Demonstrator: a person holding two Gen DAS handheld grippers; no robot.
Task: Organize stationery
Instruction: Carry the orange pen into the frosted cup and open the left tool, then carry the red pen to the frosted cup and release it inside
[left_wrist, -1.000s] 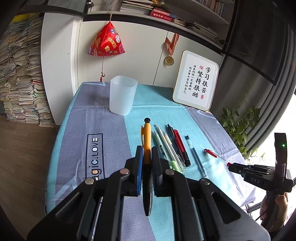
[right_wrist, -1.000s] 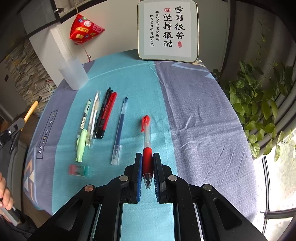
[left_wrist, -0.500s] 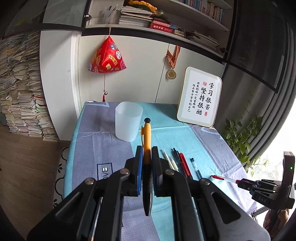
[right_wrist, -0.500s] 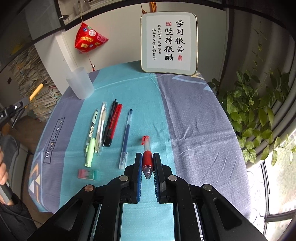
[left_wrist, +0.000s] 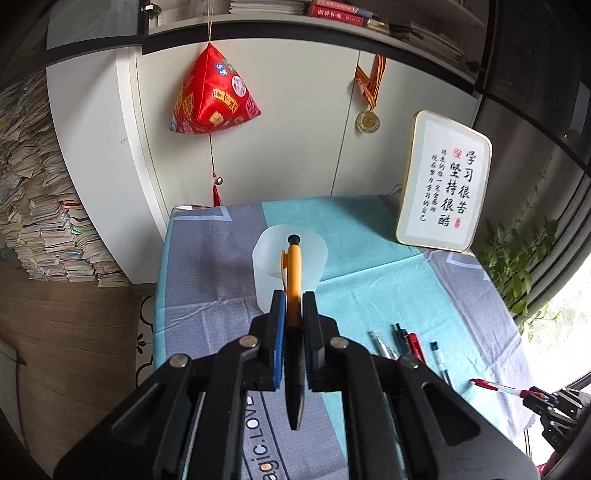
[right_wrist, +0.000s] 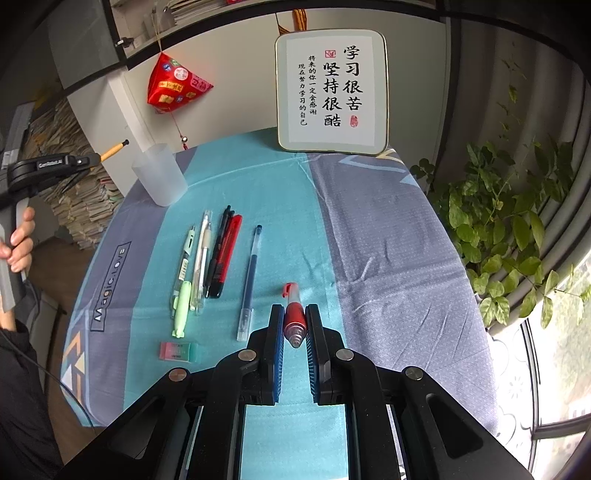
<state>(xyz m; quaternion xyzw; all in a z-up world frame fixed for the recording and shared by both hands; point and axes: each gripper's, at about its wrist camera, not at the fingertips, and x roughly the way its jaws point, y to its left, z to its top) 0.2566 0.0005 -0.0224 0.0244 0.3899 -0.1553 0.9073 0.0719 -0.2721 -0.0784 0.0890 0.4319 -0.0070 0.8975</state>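
The tabletop (right_wrist: 388, 258) is covered with a cloth in grey and turquoise. At its far edge a framed calligraphy board (right_wrist: 332, 92) leans against the wall, and a red pyramid ornament (left_wrist: 212, 96) hangs from the shelf to its left. A translucent plastic cup (right_wrist: 159, 174) stands upright on the far left part of the tabletop.

The left tongs (left_wrist: 294, 306) are closed on an orange pen (left_wrist: 294, 280), which points forward; in the left wrist view its black end lines up with the cup's mouth, and in the right wrist view the pen is in the air, to the left of the cup. The right tongs (right_wrist: 294, 321) are closed on a red pen (right_wrist: 293, 314), held above the cloth.

A row of pens lies in the middle of the tabletop: a green pen (right_wrist: 183, 280), a white pen (right_wrist: 201, 262), a black pen (right_wrist: 218, 254), a red-and-black pen (right_wrist: 228, 254) and, a little apart, a blue pen (right_wrist: 250, 280). Near the green pen's near end lies a small eraser (right_wrist: 178, 350).
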